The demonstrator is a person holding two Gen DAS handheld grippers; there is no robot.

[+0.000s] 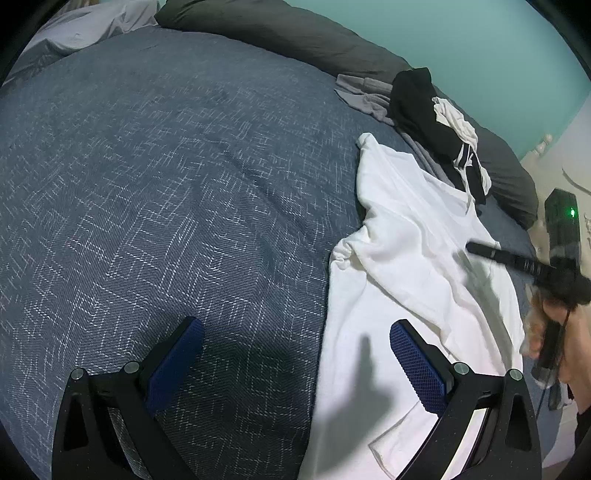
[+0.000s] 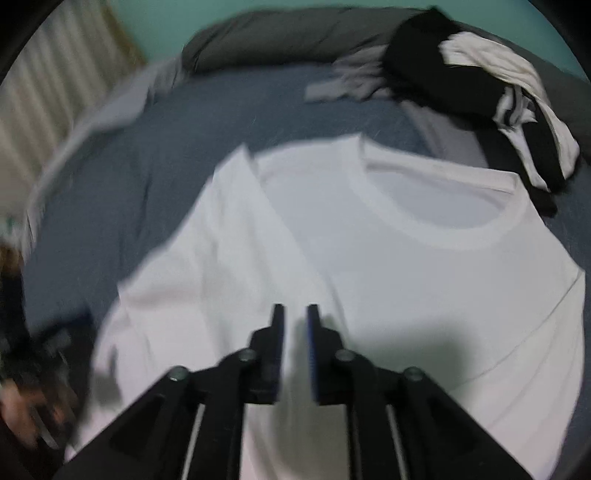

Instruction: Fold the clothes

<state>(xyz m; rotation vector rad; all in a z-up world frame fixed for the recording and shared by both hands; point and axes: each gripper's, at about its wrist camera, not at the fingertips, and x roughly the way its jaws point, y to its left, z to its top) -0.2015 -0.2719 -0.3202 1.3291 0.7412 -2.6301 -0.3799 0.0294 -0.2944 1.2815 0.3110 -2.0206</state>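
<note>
A white T-shirt [image 1: 406, 240] [image 2: 369, 258] lies face up on the blue bedspread [image 1: 147, 166] [image 2: 110, 206], its round collar [image 2: 461, 236] towards the pillows. One sleeve [image 2: 229, 206] lies turned in over the body of the shirt. My left gripper [image 1: 295, 326] hovers wide open over the shirt's left edge, one blue pad above the bedspread and the other above the cloth. My right gripper [image 2: 295, 310] points down at the middle of the shirt, jaws a narrow gap apart with nothing between them. It also shows as a black finger [image 1: 495, 254] over the shirt.
A heap of black and white clothes [image 1: 424, 110] [image 2: 461, 74] and a grey garment [image 1: 362, 92] [image 2: 351, 85] lie beyond the collar. Dark grey pillows [image 1: 277, 33] [image 2: 277, 33] line the teal wall. A person's hand [image 1: 543, 325] holds the right gripper.
</note>
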